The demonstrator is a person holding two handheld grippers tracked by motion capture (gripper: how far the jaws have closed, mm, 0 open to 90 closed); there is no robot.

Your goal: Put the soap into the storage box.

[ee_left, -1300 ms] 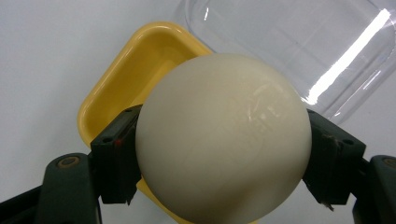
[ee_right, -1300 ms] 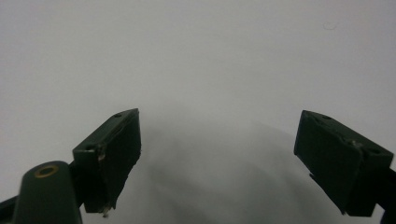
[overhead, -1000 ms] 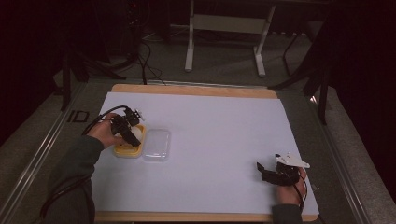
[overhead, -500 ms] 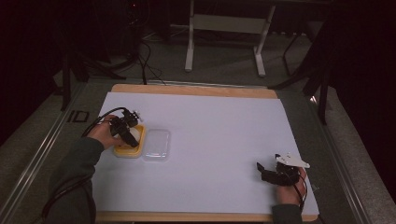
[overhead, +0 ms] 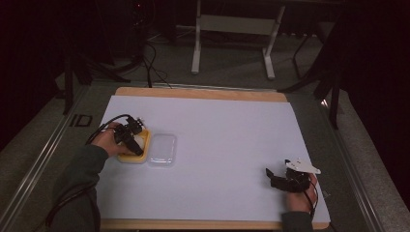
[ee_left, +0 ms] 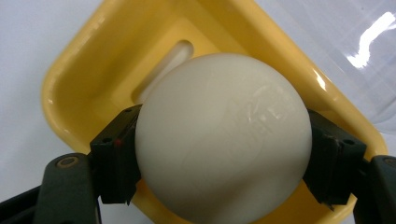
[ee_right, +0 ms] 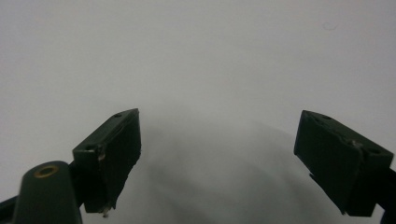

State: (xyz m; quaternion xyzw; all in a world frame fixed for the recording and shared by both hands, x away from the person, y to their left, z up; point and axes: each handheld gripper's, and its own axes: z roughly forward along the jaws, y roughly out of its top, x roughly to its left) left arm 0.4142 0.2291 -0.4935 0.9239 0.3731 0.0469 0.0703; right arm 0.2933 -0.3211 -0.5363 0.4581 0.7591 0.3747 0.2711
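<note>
A smooth white ball (ee_left: 223, 140) sits between the pads of my left gripper (ee_left: 223, 158), which is shut on it from both sides. Ball and gripper hang just over a yellow rectangular tray (ee_left: 84, 79) with a recess in its floor. From above, the left gripper (overhead: 134, 145) points down into the yellow tray (overhead: 126, 157) at the left of the white mat. My right gripper (overhead: 269, 175) rests low at the mat's near right, pointing left. Its jaws (ee_right: 219, 154) stand wide open over bare white surface, with nothing between them.
A clear plastic lid (overhead: 162, 150) lies flat right beside the yellow tray, on its right; its edge (ee_left: 336, 42) shows past the tray. The white mat (overhead: 227, 130) covers a wooden board. Dark table legs and cables stand beyond the far edge.
</note>
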